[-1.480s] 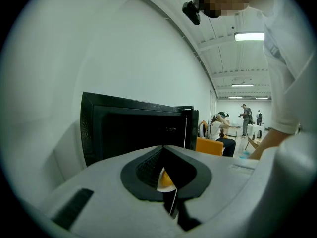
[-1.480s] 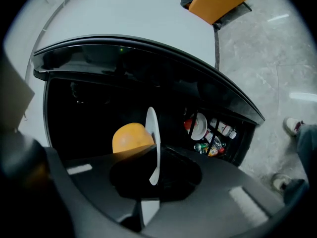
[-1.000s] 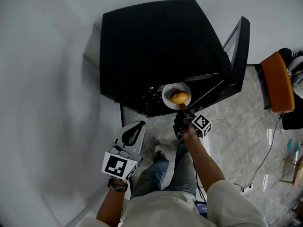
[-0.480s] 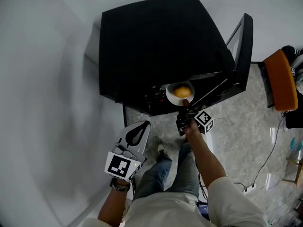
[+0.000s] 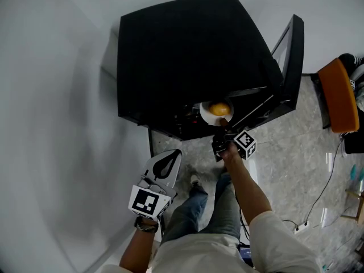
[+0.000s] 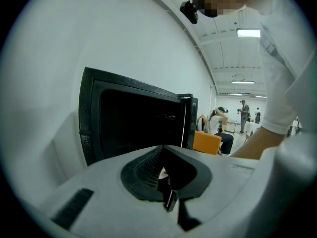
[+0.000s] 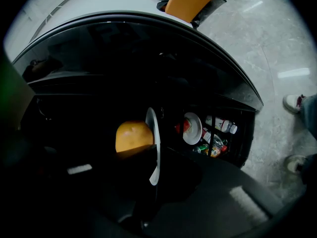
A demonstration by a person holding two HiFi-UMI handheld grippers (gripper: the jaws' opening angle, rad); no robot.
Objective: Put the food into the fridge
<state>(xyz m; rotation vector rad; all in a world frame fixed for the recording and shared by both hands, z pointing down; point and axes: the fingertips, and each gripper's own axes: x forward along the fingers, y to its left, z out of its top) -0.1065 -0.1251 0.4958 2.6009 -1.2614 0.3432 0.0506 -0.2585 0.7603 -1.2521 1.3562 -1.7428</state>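
One white plate carrying a rounded orange piece of food was the load, and it was held in the air at the open front of the black fridge, close to the side where the door stood swung out. The right gripper had its jaws pinching the near rim of the plate, with the food on the far half, away from the grip. In the right gripper view the plate appeared edge-on against the dark interior, and further in, a compartment already held a second small plate with something red on it and a cluster of bottles. Which shelf the carried plate was level with could not be told in that darkness. The left gripper hung low beside the person's leg, well apart from the fridge, its jaws pressed together on nothing. By my reading the step in hand was the insertion itself: the plate was at the mouth of the fridge but not yet set down on anything. The next move would seem to call for pushing the plate further in, keeping it level so the round food does not roll off, lowering it onto a free shelf clear of the things already stored, then parting the jaws and drawing back.
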